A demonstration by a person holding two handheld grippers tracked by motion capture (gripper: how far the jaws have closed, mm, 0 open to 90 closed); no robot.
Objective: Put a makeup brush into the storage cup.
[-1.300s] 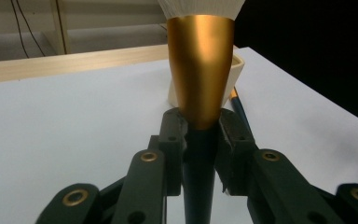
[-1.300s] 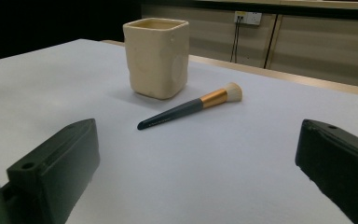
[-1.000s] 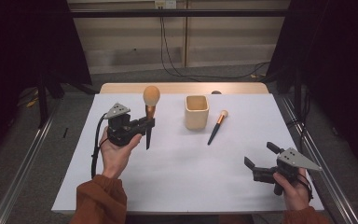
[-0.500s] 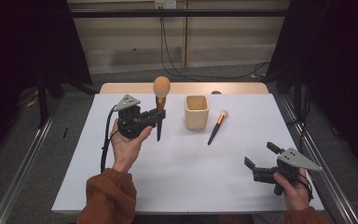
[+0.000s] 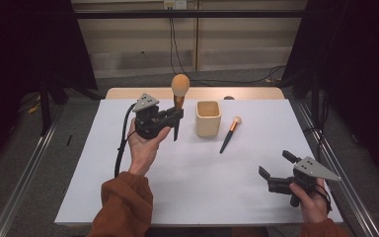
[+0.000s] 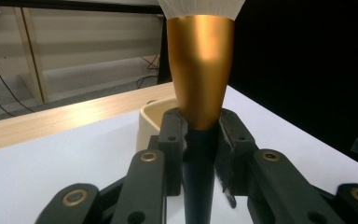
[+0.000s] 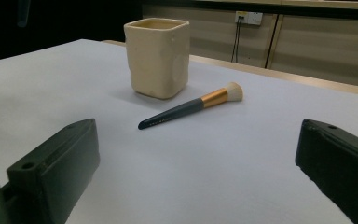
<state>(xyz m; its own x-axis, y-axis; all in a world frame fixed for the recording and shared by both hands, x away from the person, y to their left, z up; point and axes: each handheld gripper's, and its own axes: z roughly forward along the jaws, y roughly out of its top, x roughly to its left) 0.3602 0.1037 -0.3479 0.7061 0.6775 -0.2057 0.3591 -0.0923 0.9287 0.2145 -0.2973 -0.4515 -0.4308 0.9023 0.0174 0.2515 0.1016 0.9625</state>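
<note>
My left gripper (image 5: pixel 175 116) is shut on the dark handle of a large makeup brush (image 5: pixel 179 89), held upright with its round tan head on top, just left of a cream square cup (image 5: pixel 208 118). In the left gripper view the jaws clamp the handle below the gold ferrule of the large brush (image 6: pixel 200 70), and the cup (image 6: pixel 148 120) sits behind them. A smaller brush (image 5: pixel 230 133) with a gold band lies on the white table right of the cup. My right gripper (image 5: pixel 275 163) rests open near the front right; its view shows the cup (image 7: pixel 158 58) and the small brush (image 7: pixel 191 108) ahead of the spread jaws of the right gripper (image 7: pixel 196 129).
The white table sheet (image 5: pixel 192 187) ends in a wooden strip (image 5: pixel 128 93) at the back. Metal rails (image 5: pixel 24 182) run along both sides. A cable trails from the left gripper down past the wrist.
My left hand has carried the upright brush to the right, closer to the cup, and slightly higher. The right gripper has stayed where it was.
</note>
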